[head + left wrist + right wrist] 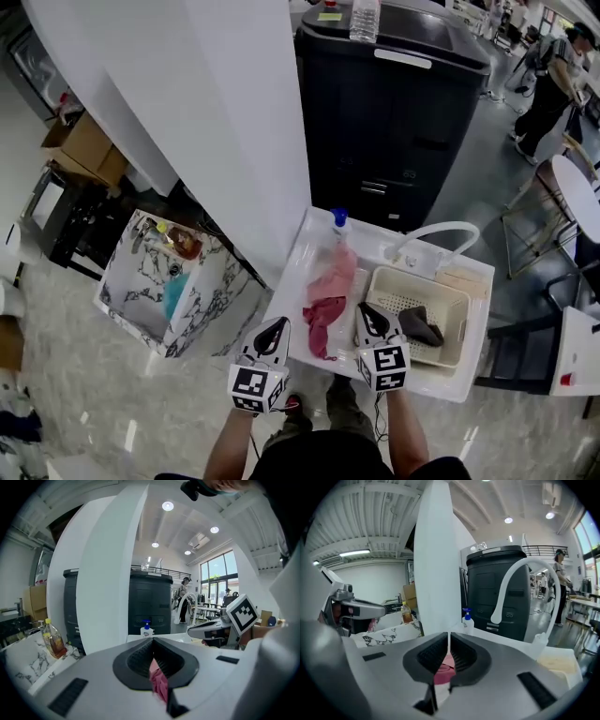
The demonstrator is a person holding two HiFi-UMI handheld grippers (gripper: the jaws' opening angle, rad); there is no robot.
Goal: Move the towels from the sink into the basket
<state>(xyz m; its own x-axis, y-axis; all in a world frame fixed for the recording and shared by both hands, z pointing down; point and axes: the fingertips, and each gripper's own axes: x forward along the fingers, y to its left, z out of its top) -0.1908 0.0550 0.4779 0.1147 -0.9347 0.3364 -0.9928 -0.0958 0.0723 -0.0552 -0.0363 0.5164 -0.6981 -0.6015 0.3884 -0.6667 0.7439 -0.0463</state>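
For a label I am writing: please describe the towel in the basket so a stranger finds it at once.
Find the white sink unit before the black machine. A cream basket sits in its right half, with the towel crumpled inside. It is dark grey; beside it lie pink towels.

The sink [298, 272] holds pink towels [328, 295]; the basket [412, 277], a grey towel [419, 325].

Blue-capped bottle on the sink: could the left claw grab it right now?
Probably not yet. The way to the blue-capped bottle looks free, but the left claw is shut on the pink towel, so it would likely have to let that go first.
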